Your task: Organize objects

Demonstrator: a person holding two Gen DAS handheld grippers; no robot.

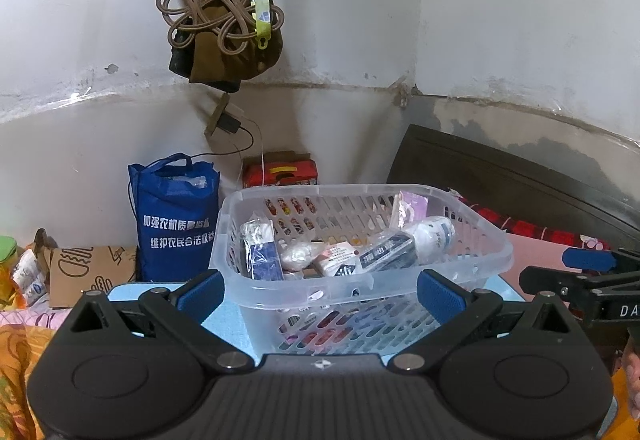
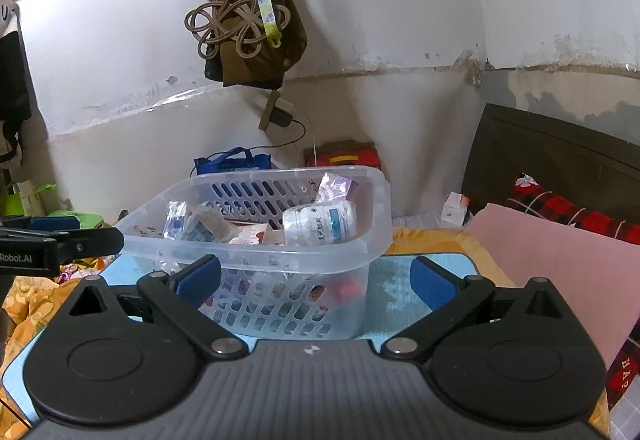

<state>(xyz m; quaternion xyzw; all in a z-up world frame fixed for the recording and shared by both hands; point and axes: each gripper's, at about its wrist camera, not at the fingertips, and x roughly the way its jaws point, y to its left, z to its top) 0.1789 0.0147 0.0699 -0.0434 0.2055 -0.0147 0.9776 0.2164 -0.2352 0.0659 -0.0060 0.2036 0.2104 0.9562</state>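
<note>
A clear plastic basket [image 1: 360, 284] stands on a light blue board [image 1: 124, 292]. It holds a white bottle [image 1: 434, 236], a dark blue box [image 1: 386, 254], a blue-and-white packet [image 1: 262, 250] and other small packs. My left gripper [image 1: 322, 292] is open and empty, its blue pads just in front of the basket's near wall. My right gripper [image 2: 316, 278] is open and empty too, close to the basket [image 2: 360, 240]. The white bottle [image 2: 320, 222] also shows in the right wrist view. Each gripper shows at the edge of the other's view.
A blue cloth bag [image 1: 176, 220] and a red box [image 1: 280, 172] stand behind the basket by the wall. Cardboard [image 1: 88, 272] lies at left. A pink sheet [image 2: 560, 252] and a dark headboard [image 2: 560, 156] are at right. Cords and bags [image 1: 220, 12] hang on the wall.
</note>
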